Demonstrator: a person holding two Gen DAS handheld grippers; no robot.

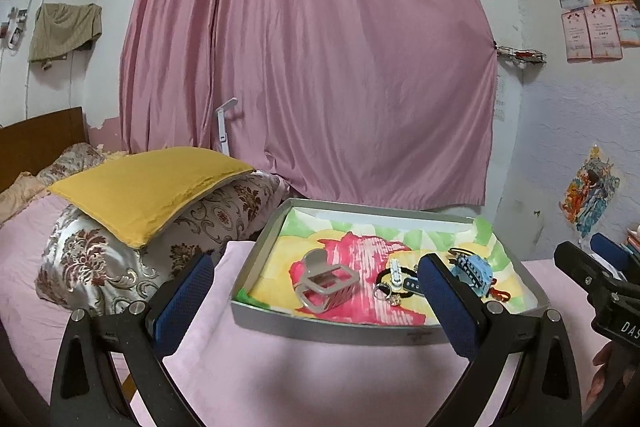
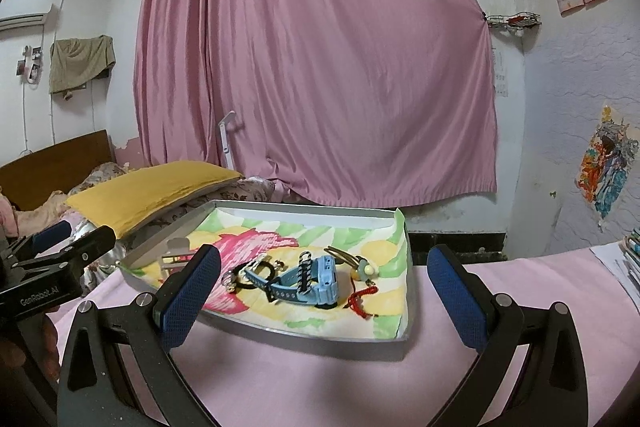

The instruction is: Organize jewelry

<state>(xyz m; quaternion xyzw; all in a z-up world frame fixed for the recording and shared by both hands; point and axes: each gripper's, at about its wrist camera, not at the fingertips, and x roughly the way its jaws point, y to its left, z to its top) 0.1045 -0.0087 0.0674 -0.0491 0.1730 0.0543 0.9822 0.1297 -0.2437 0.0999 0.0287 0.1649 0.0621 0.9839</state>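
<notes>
Both grippers, left gripper [image 1: 316, 301] and right gripper [image 2: 326, 287], were held with jaws spread before the tray [image 2: 280, 327], where the blue watch [image 2: 310, 277] was seen lying crosswise, nearer the right.

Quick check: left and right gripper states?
Left gripper: open, holding nothing.
Right gripper: open, holding nothing.

Pink curtain [image 1: 320, 67], yellow pillow [image 1: 148, 187], wall certificates [image 1: 592, 11], hanging towel [image 1: 64, 31]
</notes>
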